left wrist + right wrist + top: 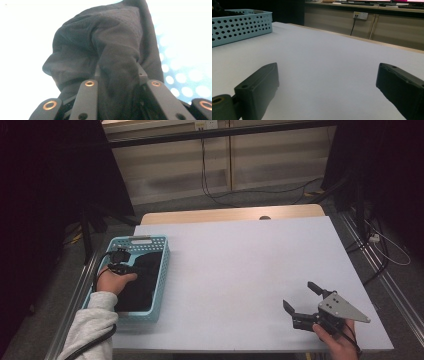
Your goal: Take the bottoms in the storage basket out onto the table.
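One basket (pixel 161 265) is noted at the table's (pixel 240 270) 9 o'clock, holding one black cloth (pixel 142 280). The cloth is clamped by the left gripper (pixel 122 265). The right gripper (pixel 300 299), at 5 o'clock, is held with jaws apart, nothing between.

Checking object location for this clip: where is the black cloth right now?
High view: the black cloth lies in the blue basket at the table's left edge, pinched by the left gripper.

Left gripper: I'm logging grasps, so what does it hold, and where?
The left gripper pinches a raised fold of the black cloth in the blue basket. The right gripper holds nothing.
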A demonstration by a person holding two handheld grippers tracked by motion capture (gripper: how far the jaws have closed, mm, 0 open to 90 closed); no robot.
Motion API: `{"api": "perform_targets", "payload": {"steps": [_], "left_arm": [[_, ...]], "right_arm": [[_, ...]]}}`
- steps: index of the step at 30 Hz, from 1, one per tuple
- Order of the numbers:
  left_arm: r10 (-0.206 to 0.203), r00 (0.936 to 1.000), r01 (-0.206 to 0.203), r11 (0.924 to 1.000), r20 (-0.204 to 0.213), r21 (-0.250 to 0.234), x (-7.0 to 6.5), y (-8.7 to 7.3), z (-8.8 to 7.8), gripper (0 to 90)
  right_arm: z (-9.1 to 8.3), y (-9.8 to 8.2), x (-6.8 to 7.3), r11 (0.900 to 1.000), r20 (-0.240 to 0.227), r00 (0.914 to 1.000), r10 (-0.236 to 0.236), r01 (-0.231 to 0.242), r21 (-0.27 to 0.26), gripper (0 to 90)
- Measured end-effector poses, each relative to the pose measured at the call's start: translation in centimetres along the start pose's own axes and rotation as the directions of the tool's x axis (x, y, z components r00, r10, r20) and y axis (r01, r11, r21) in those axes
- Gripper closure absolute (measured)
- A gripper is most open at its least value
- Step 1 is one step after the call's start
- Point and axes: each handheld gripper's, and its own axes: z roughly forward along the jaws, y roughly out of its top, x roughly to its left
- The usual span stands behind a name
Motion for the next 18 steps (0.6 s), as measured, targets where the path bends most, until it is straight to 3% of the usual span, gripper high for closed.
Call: {"api": "perform_targets", "payload": {"steps": [8,14,18], "left_arm": [[-0.019,0.9998,0.019,0.9994,0.001,-0.028,0.1,0.4,-0.2,75.0],[-0.042,0.999,0.043,0.9982,0.011,-0.042,-0.2,2.1,-1.8,75.4],[-0.034,0.9993,0.035,0.9986,0.013,-0.04,-0.4,3.4,-3.3,75.7]], "right_arm": [[-0.1,0.0,-0.1,1.0,0.003,1.0,0.004,-0.004,-0.003,3.7],[-0.1,0.0,-0.1,1.0,0.001,1.0,0.003,-0.003,-0.005,3.7],[-0.1,0.0,-0.1,1.0,0.002,1.0,0.002,-0.002,-0.004,3.7]]}}
